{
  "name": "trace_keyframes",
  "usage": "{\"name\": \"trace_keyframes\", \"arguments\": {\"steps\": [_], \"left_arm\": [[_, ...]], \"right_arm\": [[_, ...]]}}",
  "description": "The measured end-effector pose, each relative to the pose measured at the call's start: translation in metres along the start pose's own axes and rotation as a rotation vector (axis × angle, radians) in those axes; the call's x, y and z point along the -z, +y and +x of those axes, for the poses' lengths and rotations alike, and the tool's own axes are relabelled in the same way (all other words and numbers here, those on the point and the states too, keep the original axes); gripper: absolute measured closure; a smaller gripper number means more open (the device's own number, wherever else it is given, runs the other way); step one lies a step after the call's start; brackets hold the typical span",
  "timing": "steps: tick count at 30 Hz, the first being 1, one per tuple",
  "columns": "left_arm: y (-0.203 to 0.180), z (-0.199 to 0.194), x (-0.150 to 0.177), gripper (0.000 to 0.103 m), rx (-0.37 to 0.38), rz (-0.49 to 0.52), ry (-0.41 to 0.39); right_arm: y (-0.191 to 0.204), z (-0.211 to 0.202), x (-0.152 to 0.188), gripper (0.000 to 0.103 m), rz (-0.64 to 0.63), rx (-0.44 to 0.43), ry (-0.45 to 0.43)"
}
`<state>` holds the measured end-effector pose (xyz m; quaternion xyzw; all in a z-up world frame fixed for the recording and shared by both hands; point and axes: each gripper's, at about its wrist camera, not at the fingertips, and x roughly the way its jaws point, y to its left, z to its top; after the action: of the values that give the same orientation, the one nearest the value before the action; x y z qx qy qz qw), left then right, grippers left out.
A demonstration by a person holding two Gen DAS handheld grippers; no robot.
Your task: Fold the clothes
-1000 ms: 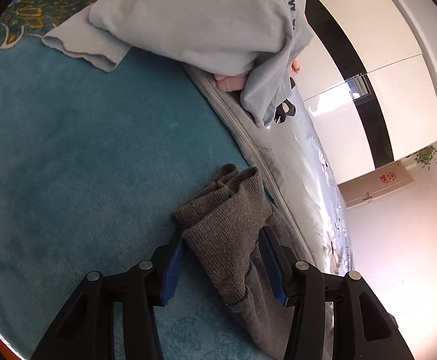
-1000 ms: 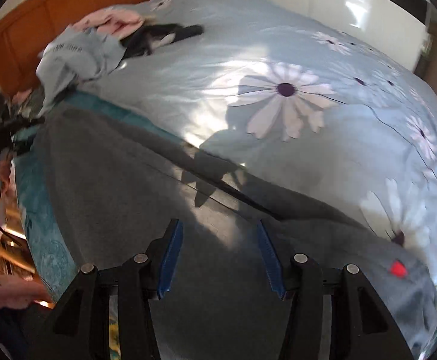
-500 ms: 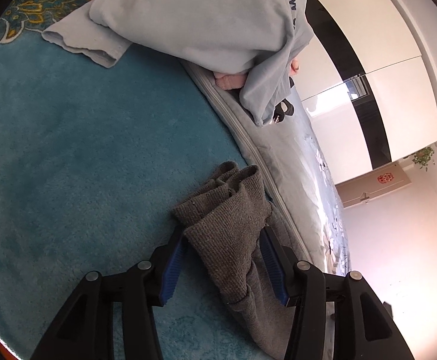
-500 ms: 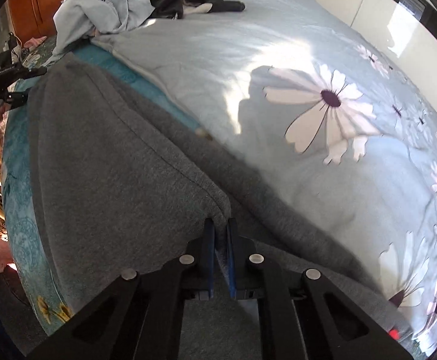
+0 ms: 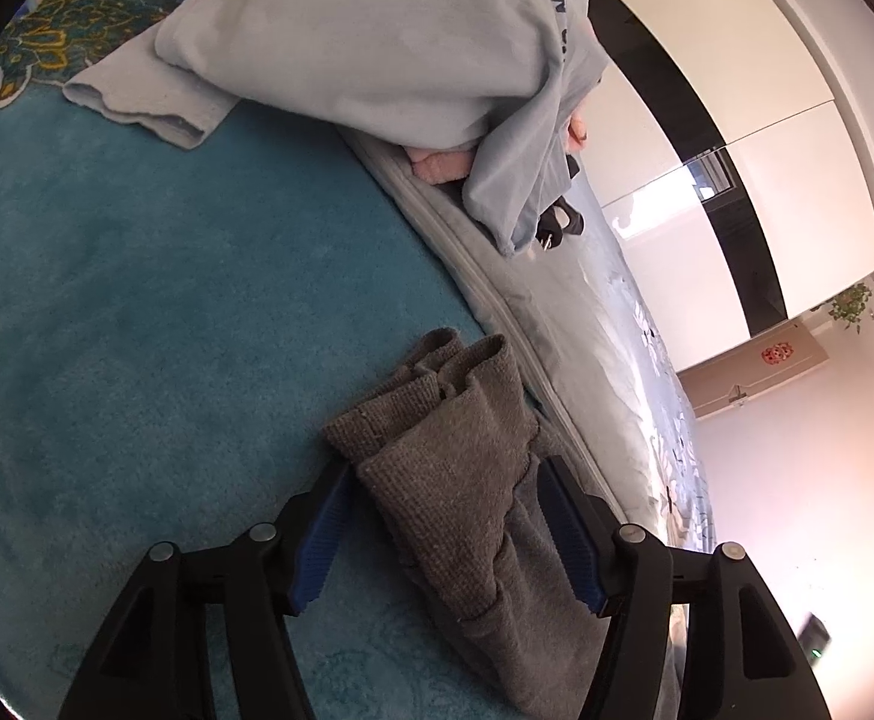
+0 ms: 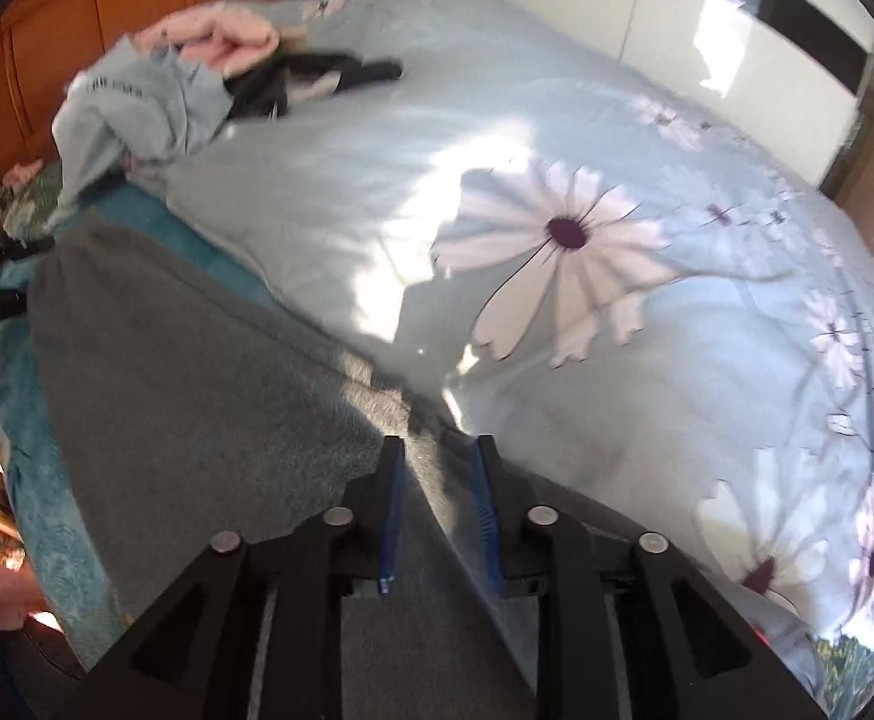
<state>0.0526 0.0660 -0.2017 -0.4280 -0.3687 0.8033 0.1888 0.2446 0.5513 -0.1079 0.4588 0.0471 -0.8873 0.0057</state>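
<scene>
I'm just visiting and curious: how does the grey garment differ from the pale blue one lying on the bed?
The grey garment is dark, spread fairly flat along the bed edge; the pale blue garment is light and crumpled in a heap by the headboard. The grey one lies between the fingers of both grippers; no gripper touches the blue one. The blue one bears dark lettering; the grey shows none. Both rest partly on the teal blanket.
</scene>
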Motion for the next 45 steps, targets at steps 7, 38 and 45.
{"name": "trace_keyframes", "arguments": {"steps": [7,38,45], "left_arm": [[-0.014,-0.019,-0.015,0.087,0.007,0.004,-0.114],[-0.309,0.105,0.293,0.081,0.019,0.905,0.419],[-0.305,0.060,0.279,0.049,0.189,0.906,0.481]], "right_arm": [[-0.025,-0.085,0.039,0.068,0.166,0.079,-0.161],[-0.070,-0.121,0.195,0.068,0.569,0.058,-0.216],[-0.052,-0.105,0.172,0.068,0.537,-0.008,-0.207]]}}
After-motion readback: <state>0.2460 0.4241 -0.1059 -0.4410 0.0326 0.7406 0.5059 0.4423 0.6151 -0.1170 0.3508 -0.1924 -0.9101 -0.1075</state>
